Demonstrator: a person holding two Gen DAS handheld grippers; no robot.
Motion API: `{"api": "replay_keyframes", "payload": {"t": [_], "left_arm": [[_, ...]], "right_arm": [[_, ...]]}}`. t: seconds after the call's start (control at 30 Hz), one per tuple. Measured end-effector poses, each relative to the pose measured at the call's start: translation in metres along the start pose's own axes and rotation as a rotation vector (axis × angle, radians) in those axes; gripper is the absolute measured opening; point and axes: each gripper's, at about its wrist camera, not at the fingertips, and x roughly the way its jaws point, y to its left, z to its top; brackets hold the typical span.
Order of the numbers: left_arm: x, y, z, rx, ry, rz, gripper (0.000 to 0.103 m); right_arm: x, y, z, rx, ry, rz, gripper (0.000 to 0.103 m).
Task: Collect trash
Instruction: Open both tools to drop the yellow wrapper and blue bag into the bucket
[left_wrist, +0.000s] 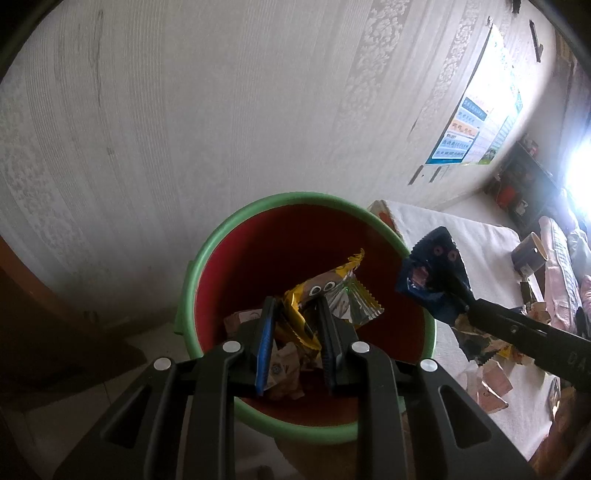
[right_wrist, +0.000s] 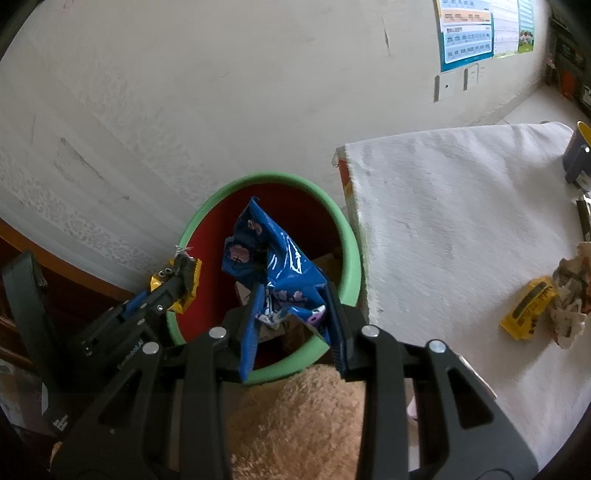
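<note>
A red bin with a green rim (left_wrist: 207, 243) (right_wrist: 351, 254) stands on the floor by the wall, with crumpled wrappers (left_wrist: 284, 365) at its bottom. My left gripper (left_wrist: 295, 306) is shut on a yellow snack wrapper (left_wrist: 332, 291) and holds it over the bin's mouth; it also shows in the right wrist view (right_wrist: 177, 280). My right gripper (right_wrist: 295, 291) is shut on a blue snack bag (right_wrist: 269, 258) above the bin's near rim; the bag also shows in the left wrist view (left_wrist: 432, 277).
A table with a white cloth (right_wrist: 443, 206) stands right of the bin. On it lie a yellow wrapper (right_wrist: 528, 310), crumpled paper (right_wrist: 572, 306) and a dark cup (left_wrist: 528, 254). A tan fuzzy cloth (right_wrist: 295, 417) is below the right gripper. Dark wooden furniture (left_wrist: 44, 332) is at the left.
</note>
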Motion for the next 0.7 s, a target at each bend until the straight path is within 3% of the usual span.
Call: {"api": "replay_keyframes", "payload": {"t": [0.17, 0.23, 0.3, 0.4, 0.5, 0.6, 0.7], "left_arm": [[0.005, 0.003, -0.002, -0.005, 0.018, 0.003, 0.025], [0.006, 0.004, -0.002, -0.013, 0.019, 0.010, 0.037], [0.007, 0.005, -0.003, -0.019, 0.020, 0.007, 0.039], [0.007, 0.003, -0.004, -0.016, 0.027, 0.012, 0.044], [0.005, 0.002, -0.003, -0.016, 0.019, 0.012, 0.050], [0.002, 0.000, -0.003, -0.013, 0.013, 0.011, 0.055], [0.000, -0.004, -0.004, -0.006, 0.017, 0.009, 0.056]], "right_arm": [[0.004, 0.004, 0.001, -0.004, -0.004, 0.010, 0.037], [0.004, 0.004, 0.001, -0.001, -0.008, 0.018, 0.038], [0.004, 0.005, 0.001, -0.003, -0.010, 0.026, 0.038], [0.002, 0.003, 0.001, 0.002, -0.020, 0.035, 0.050], [0.000, 0.000, 0.000, 0.020, -0.028, 0.051, 0.053], [-0.005, -0.004, -0.001, 0.039, -0.041, 0.074, 0.067], [-0.012, -0.008, -0.002, 0.056, -0.056, 0.078, 0.067]]}}
